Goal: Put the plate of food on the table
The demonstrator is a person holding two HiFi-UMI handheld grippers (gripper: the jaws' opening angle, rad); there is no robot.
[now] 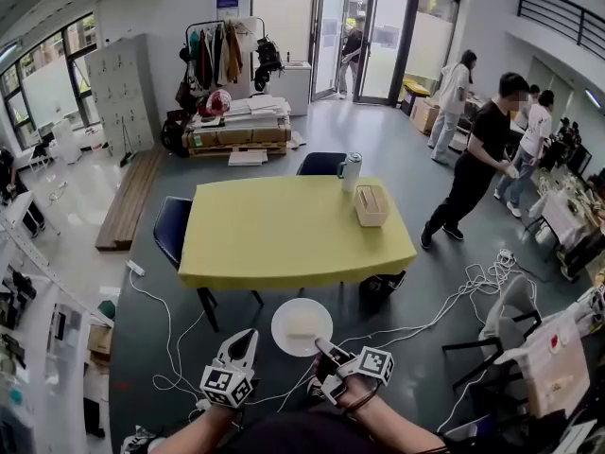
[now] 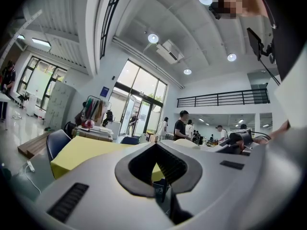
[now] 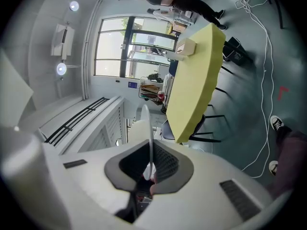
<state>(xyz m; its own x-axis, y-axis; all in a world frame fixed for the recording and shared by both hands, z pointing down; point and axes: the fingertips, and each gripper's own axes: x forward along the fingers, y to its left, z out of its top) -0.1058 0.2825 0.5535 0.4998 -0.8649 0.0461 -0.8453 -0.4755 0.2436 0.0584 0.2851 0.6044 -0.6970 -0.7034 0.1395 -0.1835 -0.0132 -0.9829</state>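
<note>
A white plate with pale food on it hangs above the floor, just short of the near edge of the yellow table. My right gripper is shut on the plate's near-right rim. In the right gripper view the plate stands edge-on between the dark pads of my right gripper, with the table beyond. My left gripper hovers to the left of the plate, apart from it, jaws together and holding nothing. In the left gripper view the table lies ahead of my left gripper.
On the table's far right stand a wooden box and a metal tumbler. Dark chairs stand at its left and far sides. White cables trail over the floor. Several people stand to the right.
</note>
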